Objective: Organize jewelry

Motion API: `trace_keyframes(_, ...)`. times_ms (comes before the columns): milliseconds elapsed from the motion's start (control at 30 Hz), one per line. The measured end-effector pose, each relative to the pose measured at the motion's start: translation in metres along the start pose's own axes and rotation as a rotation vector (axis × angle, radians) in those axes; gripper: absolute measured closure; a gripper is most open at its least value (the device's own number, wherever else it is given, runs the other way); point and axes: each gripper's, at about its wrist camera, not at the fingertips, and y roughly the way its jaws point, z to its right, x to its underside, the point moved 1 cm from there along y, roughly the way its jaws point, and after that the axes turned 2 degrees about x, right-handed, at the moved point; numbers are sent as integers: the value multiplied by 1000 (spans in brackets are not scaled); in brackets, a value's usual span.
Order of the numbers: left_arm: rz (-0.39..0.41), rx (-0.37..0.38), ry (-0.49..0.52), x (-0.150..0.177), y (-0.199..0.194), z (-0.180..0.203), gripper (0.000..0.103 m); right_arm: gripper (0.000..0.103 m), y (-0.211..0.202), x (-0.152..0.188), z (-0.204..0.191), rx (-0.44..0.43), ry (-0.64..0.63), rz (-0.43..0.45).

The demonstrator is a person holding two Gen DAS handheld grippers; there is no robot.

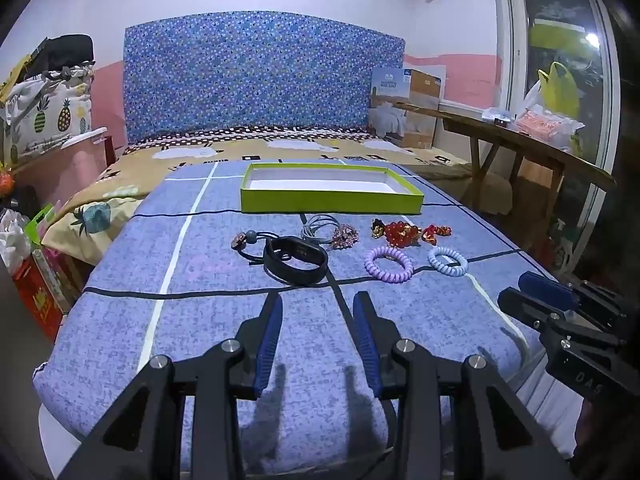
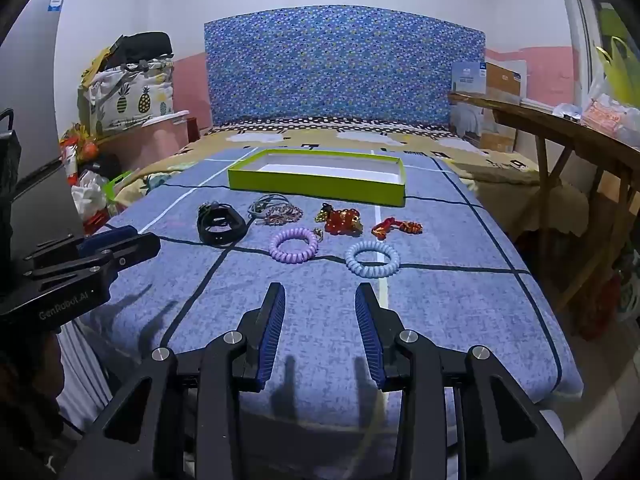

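A lime-green shallow box point(image 1: 332, 198) point(image 2: 316, 184) with a white inside lies on the blue cover. In front of it lie a black watch band point(image 1: 294, 266) point(image 2: 220, 226), a grey cord with a pink beaded piece point(image 1: 334, 232) point(image 2: 276, 210), a red beaded piece point(image 1: 398, 234) point(image 2: 340, 220), a small red ornament point(image 1: 436, 234) point(image 2: 396, 227), a purple coil band point(image 1: 388, 265) point(image 2: 293, 246) and a light-blue coil band point(image 1: 448, 261) point(image 2: 372, 259). My left gripper point(image 1: 318, 304) is open and empty, short of the watch band. My right gripper point(image 2: 320, 294) is open and empty, short of the coil bands.
A wooden bench point(image 1: 520, 144) point(image 2: 560, 128) with bags stands to the right. A blue patterned headboard point(image 1: 256, 80) is behind. Boxes and bags point(image 1: 36, 240) crowd the floor at left. The cover's near edge point(image 1: 120, 420) drops off just below my grippers.
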Motion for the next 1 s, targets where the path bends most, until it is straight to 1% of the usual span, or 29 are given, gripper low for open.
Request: trace_keyframes(1000,11,-4,-1,0,-1,-3,65,65,0,0,0,0,3,-1)
